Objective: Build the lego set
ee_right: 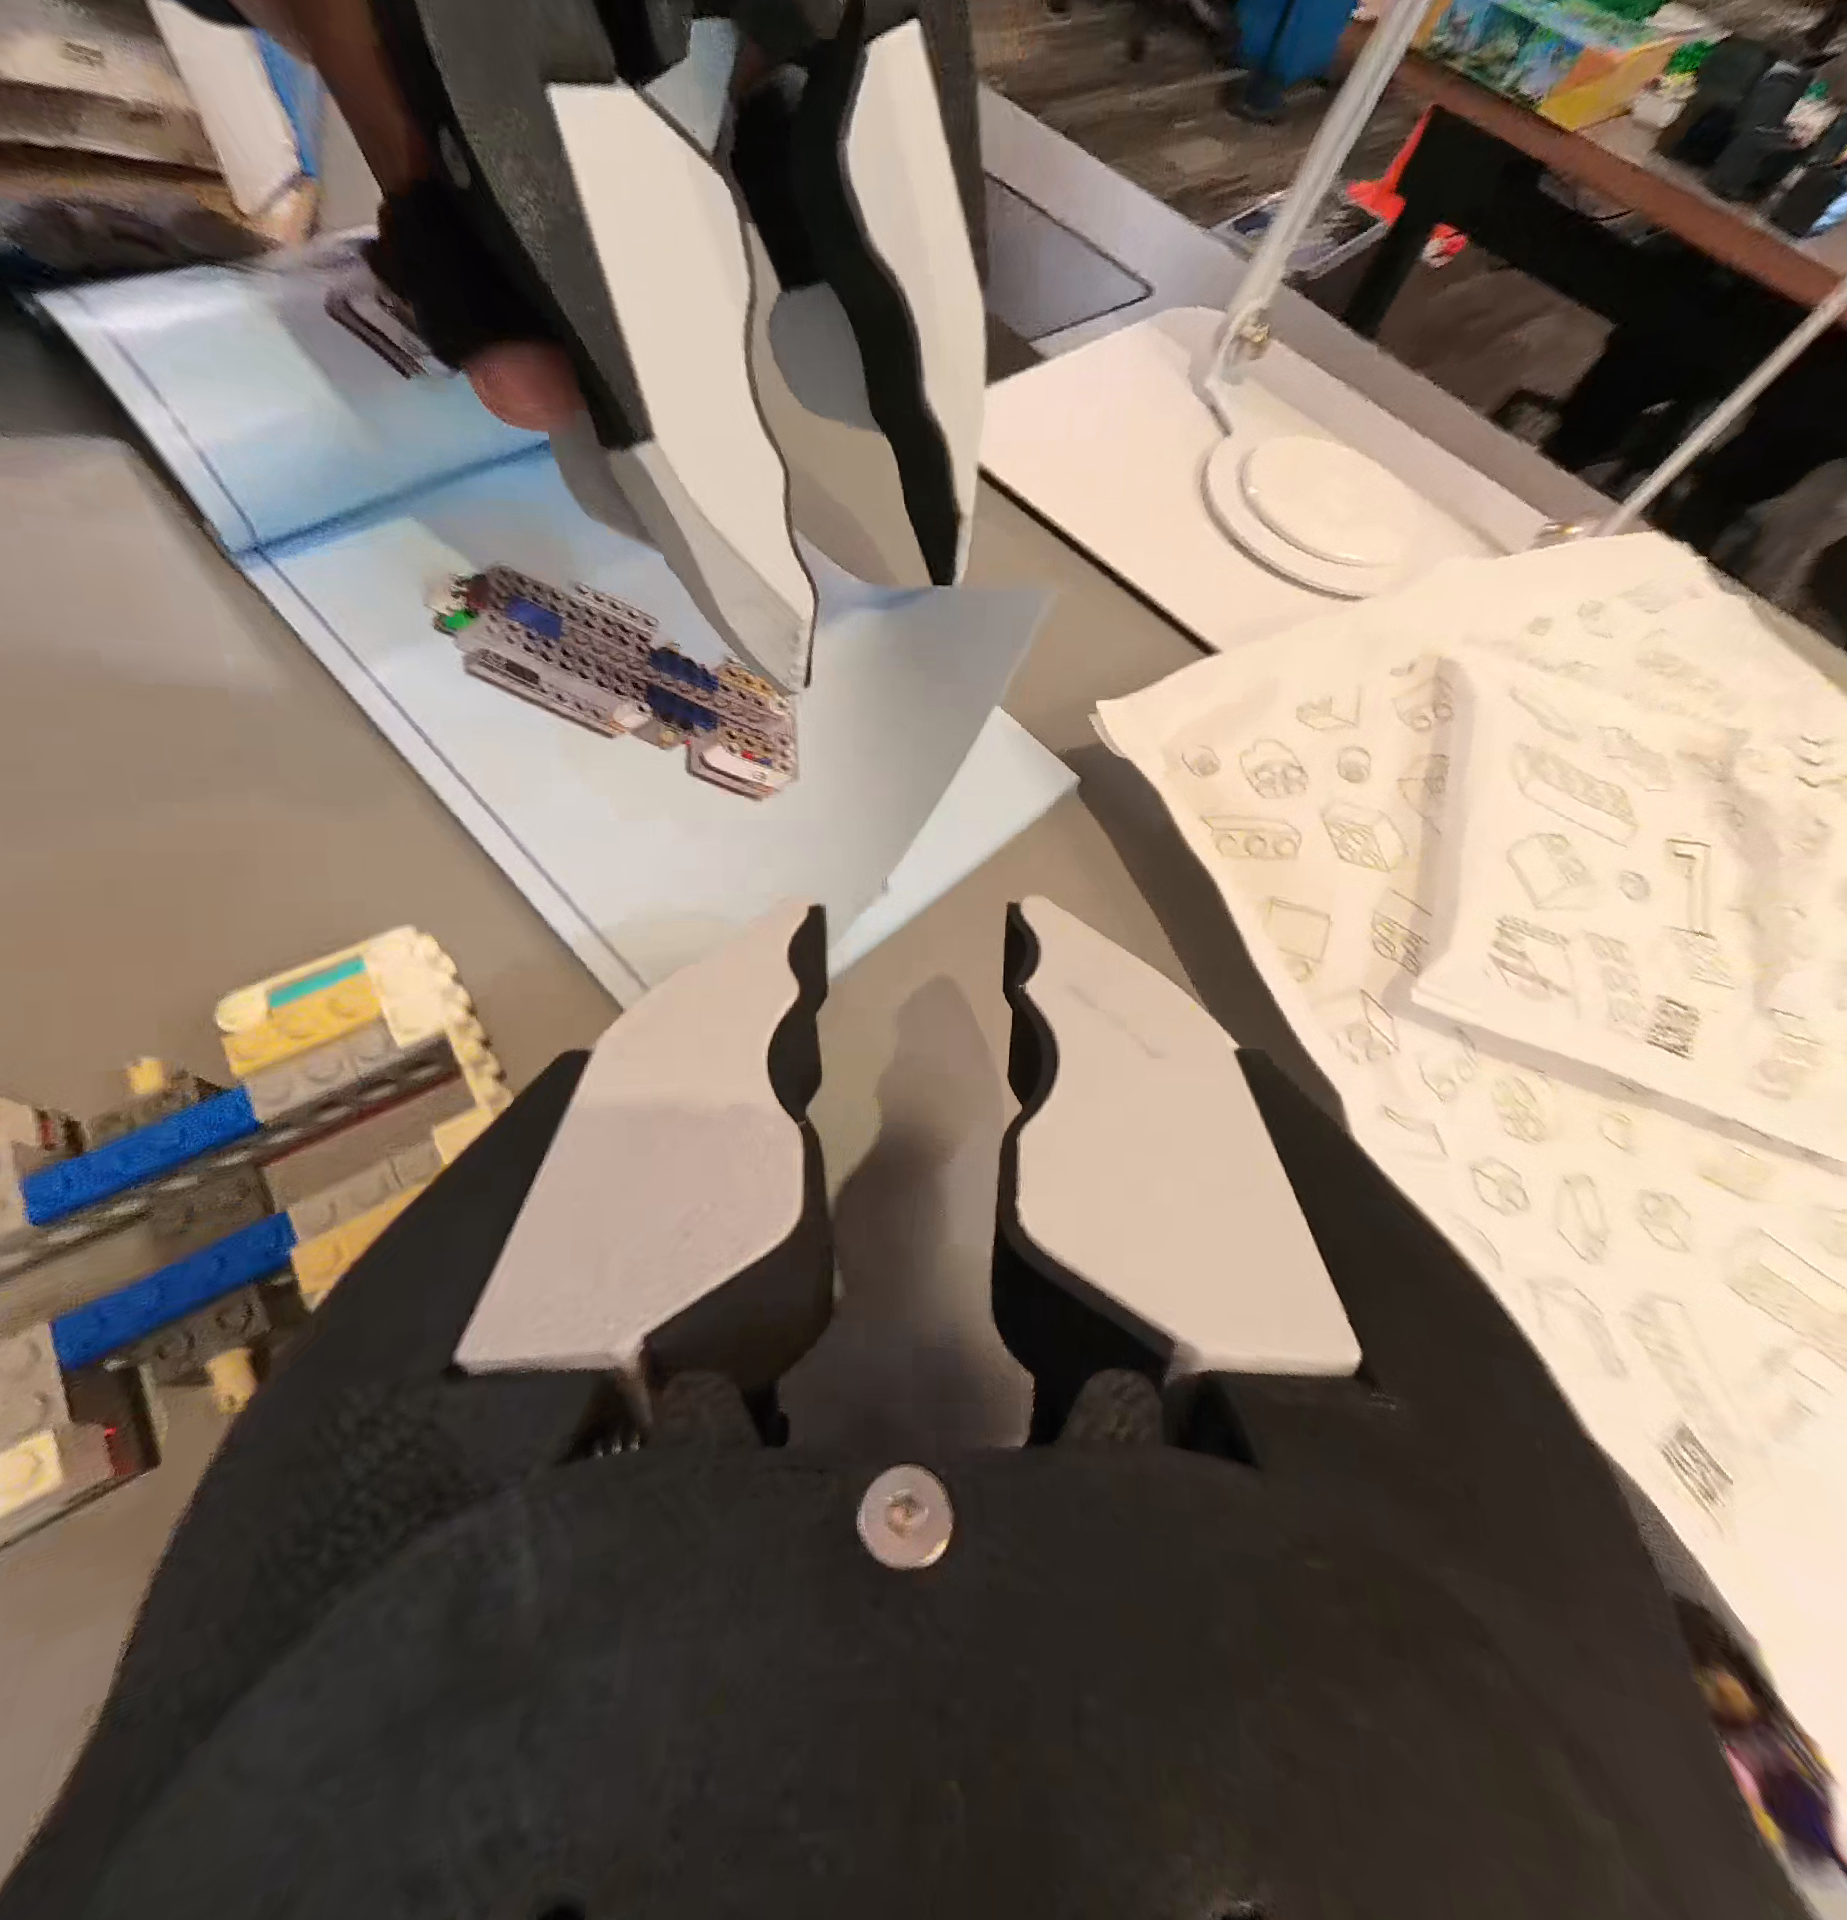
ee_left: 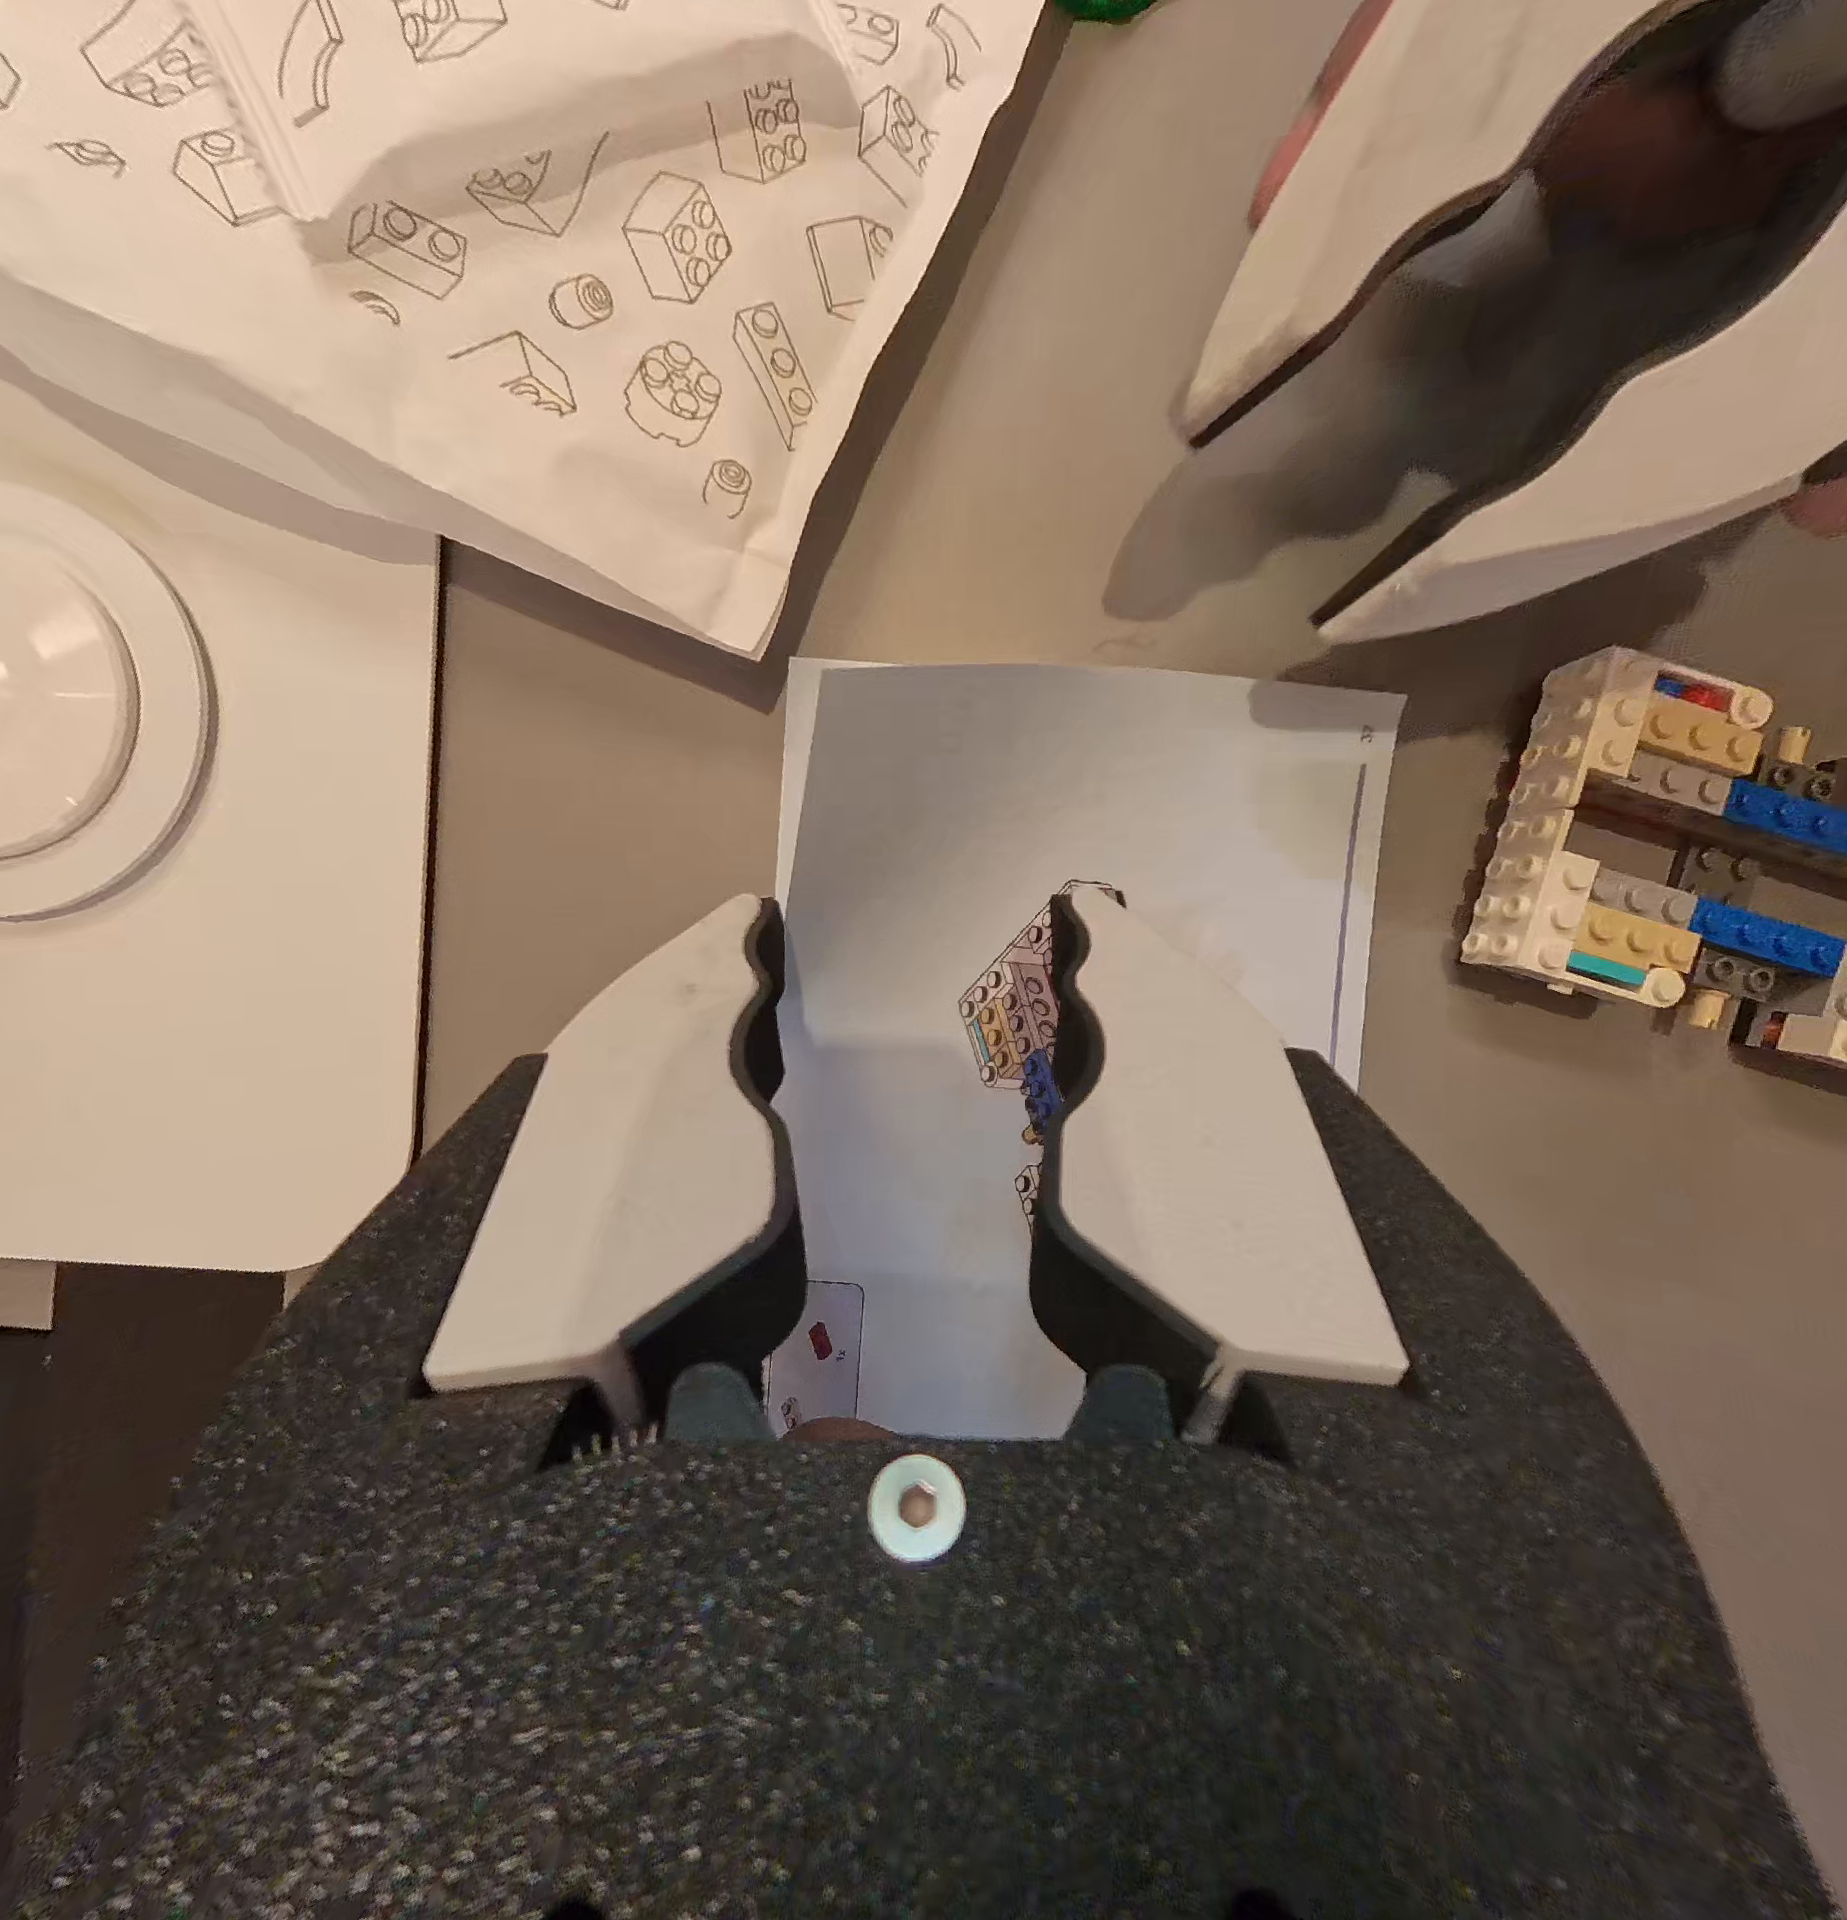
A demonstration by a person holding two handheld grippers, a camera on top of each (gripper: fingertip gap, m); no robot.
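Booklet pages point(ee_right: 628, 831) lay open on the desk point(ee_left: 607, 810), thin, light and limp; one leaf point(ee_right: 929, 717) curled upward, best pinched at its free corner. The left claw point(ee_left: 914, 914) hovered over that leaf, fingers apart and closed on nothing. The right claw point(ee_right: 914, 920) hung just beside the booklet's near corner, fingers also apart and empty. Beside the booklet sat a brick model point(ee_left: 1667, 862), rigid but likely to snap apart. Beyond the booklet lay a paper bag point(ee_left: 483, 260), its contents hidden.
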